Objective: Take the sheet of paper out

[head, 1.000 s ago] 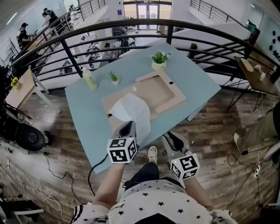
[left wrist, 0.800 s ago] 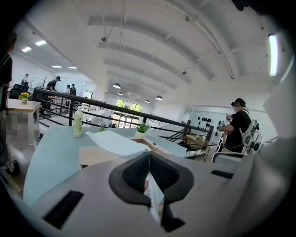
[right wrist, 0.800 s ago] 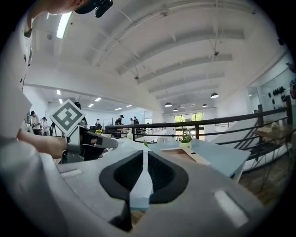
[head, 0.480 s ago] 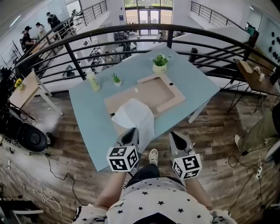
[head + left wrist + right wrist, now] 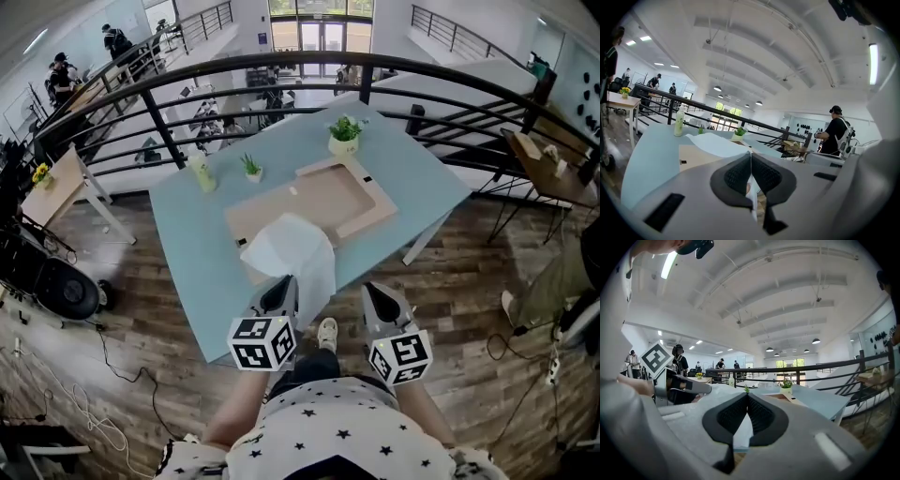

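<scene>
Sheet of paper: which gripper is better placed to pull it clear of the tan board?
Left. The left gripper is shut on the near edge of the sheet of paper, so it can likely just draw the sheet back. The right gripper is shut too, but it sits off to the sheet's side and looks empty.

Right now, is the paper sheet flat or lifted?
Lifted: the sheet arches off the board, its near edge pinched by the left gripper.
</scene>
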Demonstrator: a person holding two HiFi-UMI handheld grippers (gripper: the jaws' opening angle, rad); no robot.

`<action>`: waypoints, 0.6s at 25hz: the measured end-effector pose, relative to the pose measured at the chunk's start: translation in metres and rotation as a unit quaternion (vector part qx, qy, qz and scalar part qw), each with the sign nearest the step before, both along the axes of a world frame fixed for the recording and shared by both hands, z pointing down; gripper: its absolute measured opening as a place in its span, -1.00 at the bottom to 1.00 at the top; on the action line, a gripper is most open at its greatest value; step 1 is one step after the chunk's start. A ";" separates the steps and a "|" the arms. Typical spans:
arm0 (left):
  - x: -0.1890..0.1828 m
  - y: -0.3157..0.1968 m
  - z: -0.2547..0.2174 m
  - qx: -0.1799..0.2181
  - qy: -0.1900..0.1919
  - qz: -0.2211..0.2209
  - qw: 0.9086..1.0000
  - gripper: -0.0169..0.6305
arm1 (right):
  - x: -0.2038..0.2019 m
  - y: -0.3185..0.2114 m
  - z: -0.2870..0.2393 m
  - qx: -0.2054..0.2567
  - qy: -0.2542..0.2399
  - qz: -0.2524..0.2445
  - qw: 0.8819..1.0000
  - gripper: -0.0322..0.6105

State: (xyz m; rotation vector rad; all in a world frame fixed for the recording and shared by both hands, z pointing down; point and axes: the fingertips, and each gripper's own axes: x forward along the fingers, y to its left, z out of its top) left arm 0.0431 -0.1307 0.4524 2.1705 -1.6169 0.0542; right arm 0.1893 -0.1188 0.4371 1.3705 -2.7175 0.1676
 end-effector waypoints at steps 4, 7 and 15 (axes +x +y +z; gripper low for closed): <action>-0.001 0.001 -0.001 0.002 0.005 -0.003 1.000 -0.93 | 0.001 0.001 0.002 0.000 0.010 -0.003 1.000 -0.88; 0.000 0.002 -0.002 0.003 0.005 -0.002 1.000 -0.93 | 0.002 0.003 0.004 -0.002 0.016 -0.006 1.000 -0.88; 0.002 0.001 -0.005 0.001 0.002 0.001 1.000 -0.93 | 0.005 0.002 0.002 -0.004 0.015 -0.004 1.000 -0.88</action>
